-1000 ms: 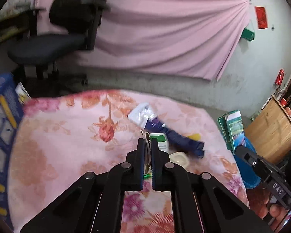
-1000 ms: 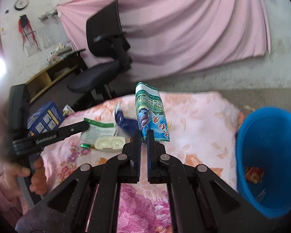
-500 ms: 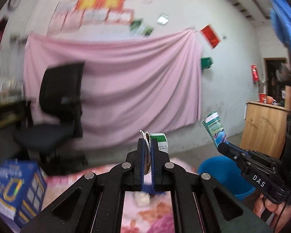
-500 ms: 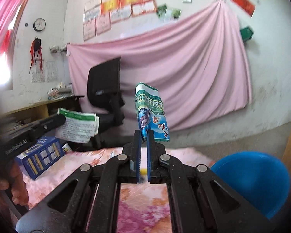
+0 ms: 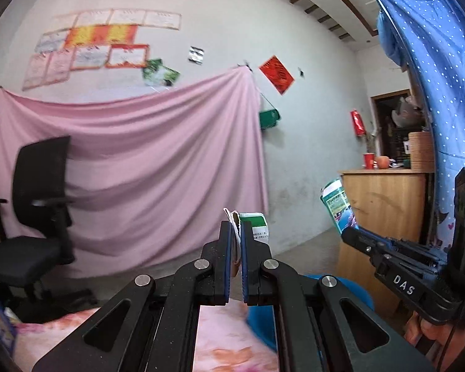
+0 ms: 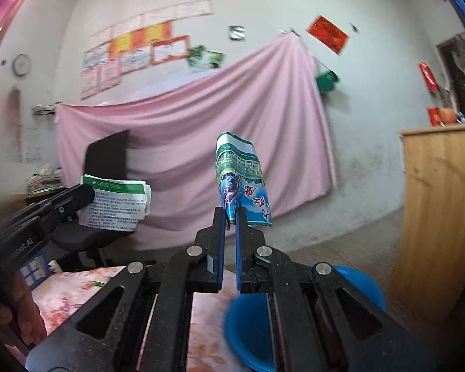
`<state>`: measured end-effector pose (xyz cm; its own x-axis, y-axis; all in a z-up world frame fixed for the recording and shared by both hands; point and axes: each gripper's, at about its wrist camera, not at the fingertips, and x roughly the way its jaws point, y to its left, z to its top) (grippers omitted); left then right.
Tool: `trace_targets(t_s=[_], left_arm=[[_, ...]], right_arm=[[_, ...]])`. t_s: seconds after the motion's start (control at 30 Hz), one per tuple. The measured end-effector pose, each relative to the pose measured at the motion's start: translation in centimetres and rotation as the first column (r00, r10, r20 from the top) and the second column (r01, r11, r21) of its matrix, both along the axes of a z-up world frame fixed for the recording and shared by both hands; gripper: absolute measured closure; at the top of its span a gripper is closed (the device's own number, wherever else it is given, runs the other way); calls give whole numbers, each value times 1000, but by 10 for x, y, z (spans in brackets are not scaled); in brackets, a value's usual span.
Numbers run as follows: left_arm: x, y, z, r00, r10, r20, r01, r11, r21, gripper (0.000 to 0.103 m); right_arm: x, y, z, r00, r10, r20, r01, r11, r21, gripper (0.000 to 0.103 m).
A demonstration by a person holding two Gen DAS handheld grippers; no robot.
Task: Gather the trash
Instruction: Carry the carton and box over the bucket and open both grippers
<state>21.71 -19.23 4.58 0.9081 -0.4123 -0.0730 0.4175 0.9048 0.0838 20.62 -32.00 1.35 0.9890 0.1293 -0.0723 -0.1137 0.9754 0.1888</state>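
My left gripper (image 5: 236,228) is shut on a folded white leaflet with a green band (image 5: 257,224), held up in the air. From the right wrist view the same leaflet (image 6: 116,204) sticks out of the left gripper (image 6: 83,197) at the left. My right gripper (image 6: 229,214) is shut on a green and blue snack wrapper (image 6: 240,183), standing upright above the jaws. In the left wrist view that wrapper (image 5: 338,204) shows at the right, in the right gripper (image 5: 350,235). A blue bucket (image 6: 248,325) sits low, under the right gripper; its rim (image 5: 355,288) also shows behind the left one.
A pink floral cloth (image 6: 77,288) covers the table below. A black office chair (image 5: 37,204) stands at the left before a pink hanging sheet (image 5: 155,170). A wooden cabinet (image 6: 440,217) stands at the right. A blue box (image 6: 34,269) lies at the table's left.
Both grippers have lifted off the table with their trash and tilted up; the view went from the tabletop to the wall. The blue bucket now lies closer beneath the grippers.
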Motion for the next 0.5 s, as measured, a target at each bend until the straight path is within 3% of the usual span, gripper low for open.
trace_targets(t_s=[0.2,0.33,0.5], left_arm=[[30,-34,-12,979,-76,-187,74,997,-20,99],[58,-50,-19,940,-105,-324,87,994,-67,99],[87,-63,-25,891,-111,-440,82,993,-85,99]], right_arm=[[13,-41,-23,992,-14,-127,29,993,113,73],[24,-60,-39,978,-13,-210,50,984,169,72],[38,-76,-59,953,-6,-302,73,974,213,70]])
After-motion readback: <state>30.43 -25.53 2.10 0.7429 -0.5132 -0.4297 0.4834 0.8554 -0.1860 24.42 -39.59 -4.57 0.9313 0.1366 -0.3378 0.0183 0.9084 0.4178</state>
